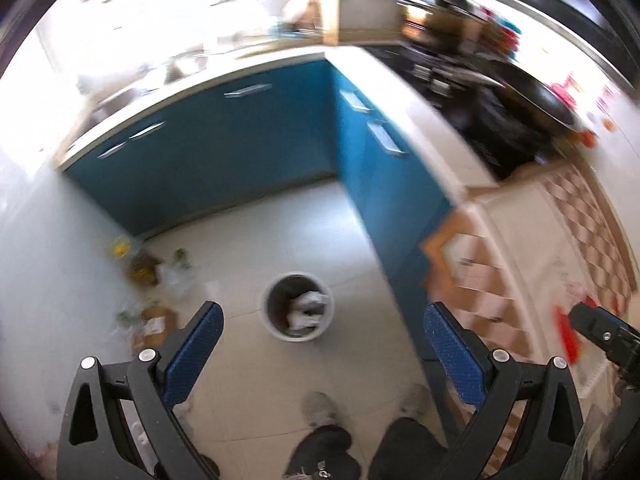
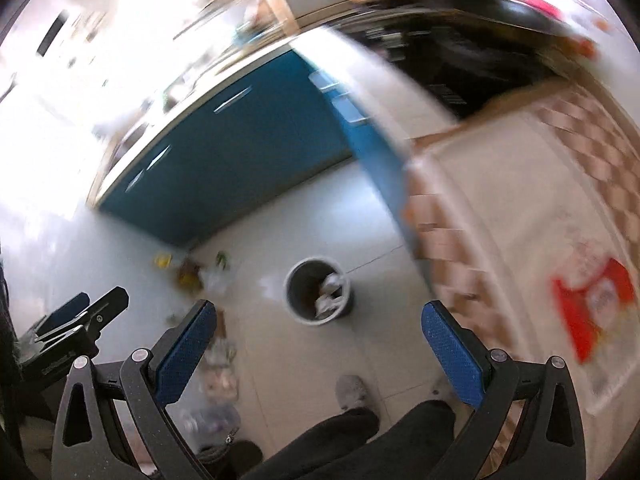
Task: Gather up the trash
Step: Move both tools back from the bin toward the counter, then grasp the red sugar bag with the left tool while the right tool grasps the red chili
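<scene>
My left gripper point(image 1: 322, 344) and right gripper point(image 2: 318, 340): fingers spread, nothing held. Bin point(image 1: 298, 306) mid-floor; litter point(image 1: 146, 272) far left. Best approach low.

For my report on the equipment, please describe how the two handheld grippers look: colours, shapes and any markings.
Both look alike. The left gripper and the right gripper each have black angular frames with triangular cut-outs and silver round pivot screws. The jaws carry blue textured pads. In the right wrist view, the left gripper's black body shows small white lettering, too blurred to read.

Kitchen: blue cabinets point(image 1: 224, 148), stove point(image 1: 492, 92)
</scene>
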`<state>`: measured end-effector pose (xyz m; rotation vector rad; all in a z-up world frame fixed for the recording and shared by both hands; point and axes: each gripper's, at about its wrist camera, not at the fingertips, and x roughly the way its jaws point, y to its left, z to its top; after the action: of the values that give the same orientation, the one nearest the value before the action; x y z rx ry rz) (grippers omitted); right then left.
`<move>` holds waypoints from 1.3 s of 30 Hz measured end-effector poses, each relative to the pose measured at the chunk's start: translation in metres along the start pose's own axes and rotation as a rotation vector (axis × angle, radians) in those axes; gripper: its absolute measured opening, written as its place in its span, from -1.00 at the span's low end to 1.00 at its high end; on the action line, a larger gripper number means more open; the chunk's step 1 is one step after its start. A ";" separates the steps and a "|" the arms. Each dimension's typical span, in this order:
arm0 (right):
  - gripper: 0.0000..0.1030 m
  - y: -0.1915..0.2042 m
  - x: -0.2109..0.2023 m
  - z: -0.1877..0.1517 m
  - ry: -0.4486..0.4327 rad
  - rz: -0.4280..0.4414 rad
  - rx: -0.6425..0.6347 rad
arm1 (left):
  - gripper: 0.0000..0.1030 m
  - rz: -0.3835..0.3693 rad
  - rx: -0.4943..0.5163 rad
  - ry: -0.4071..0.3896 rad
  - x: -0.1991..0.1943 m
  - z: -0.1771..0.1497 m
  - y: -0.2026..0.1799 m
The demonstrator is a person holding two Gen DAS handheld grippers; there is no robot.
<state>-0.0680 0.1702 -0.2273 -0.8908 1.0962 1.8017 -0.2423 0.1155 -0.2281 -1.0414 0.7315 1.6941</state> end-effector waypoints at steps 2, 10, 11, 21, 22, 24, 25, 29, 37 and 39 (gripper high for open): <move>1.00 -0.050 -0.020 0.000 -0.030 -0.037 0.070 | 0.99 -0.067 0.045 0.048 0.012 0.006 -0.056; -0.45 -0.292 -0.069 -0.032 -0.056 -0.173 0.378 | 0.97 -0.307 0.212 0.343 0.082 -0.019 -0.265; -0.54 -0.324 -0.067 -0.040 -0.037 -0.196 0.410 | 0.97 -0.321 0.228 0.379 0.093 -0.027 -0.288; -1.00 -0.439 -0.011 -0.084 0.110 -0.077 0.524 | 0.96 -0.389 0.212 0.522 0.144 -0.068 -0.376; -1.00 -0.441 -0.010 -0.086 0.107 -0.066 0.519 | 0.90 -0.406 0.201 0.515 0.144 -0.068 -0.381; -1.00 -0.444 -0.008 -0.090 0.106 -0.047 0.513 | 0.58 -0.420 0.196 0.500 0.143 -0.066 -0.388; -1.00 -0.445 -0.008 -0.093 0.107 -0.034 0.518 | 0.48 -0.401 0.207 0.477 0.141 -0.066 -0.395; -1.00 -0.452 -0.007 -0.096 0.110 0.025 0.552 | -0.72 -0.283 0.308 0.324 0.130 -0.050 -0.413; -0.39 -0.462 -0.039 -0.069 0.033 -0.060 0.545 | -0.86 -0.190 0.367 0.086 0.088 -0.006 -0.420; 0.17 -0.470 -0.053 -0.059 -0.021 -0.159 0.523 | -0.86 -0.152 0.394 0.031 0.079 0.001 -0.419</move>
<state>0.3858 0.2322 -0.3594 -0.6179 1.3559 1.2987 0.1395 0.2921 -0.2989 -0.8239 0.9366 1.3371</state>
